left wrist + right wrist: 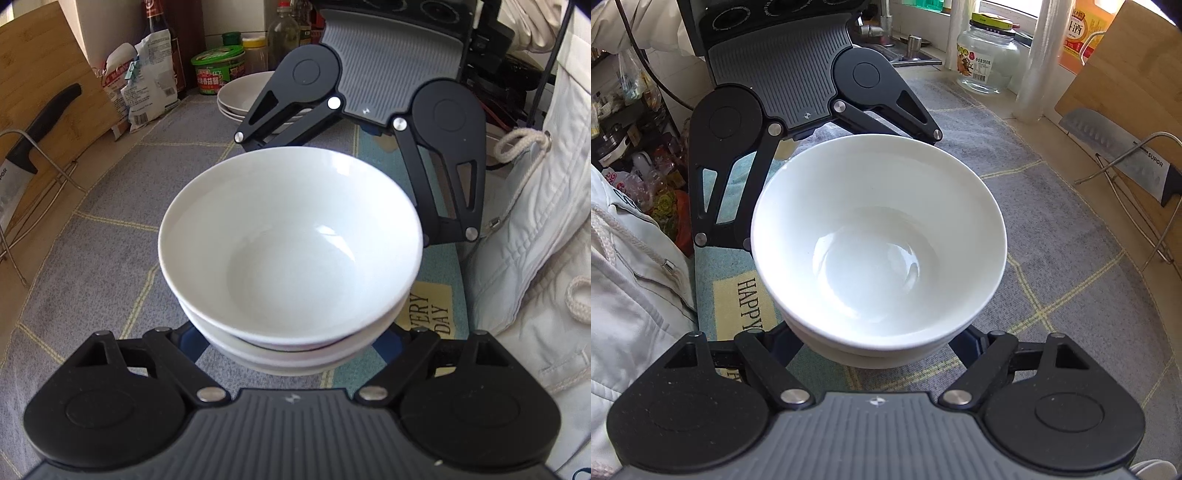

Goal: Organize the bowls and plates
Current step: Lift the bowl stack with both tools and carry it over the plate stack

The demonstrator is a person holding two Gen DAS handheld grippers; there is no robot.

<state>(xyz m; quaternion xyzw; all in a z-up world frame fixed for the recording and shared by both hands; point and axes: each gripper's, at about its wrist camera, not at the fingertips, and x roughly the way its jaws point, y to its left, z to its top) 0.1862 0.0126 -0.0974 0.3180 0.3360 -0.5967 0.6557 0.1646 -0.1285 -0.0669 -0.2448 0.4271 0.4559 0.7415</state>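
Left wrist view: glossy round white stacked bowls [291,247] on woven grey cloth [110,240].

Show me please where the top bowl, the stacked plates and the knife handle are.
top bowl [291,258]: left wrist view, inner wall.
stacked plates [240,98]: left wrist view, upper plate's inside.
knife handle [48,122]: left wrist view, middle of black grip.

The mat [738,295] reads "HAPPY", the knife [1123,155] blade "SUPOR".
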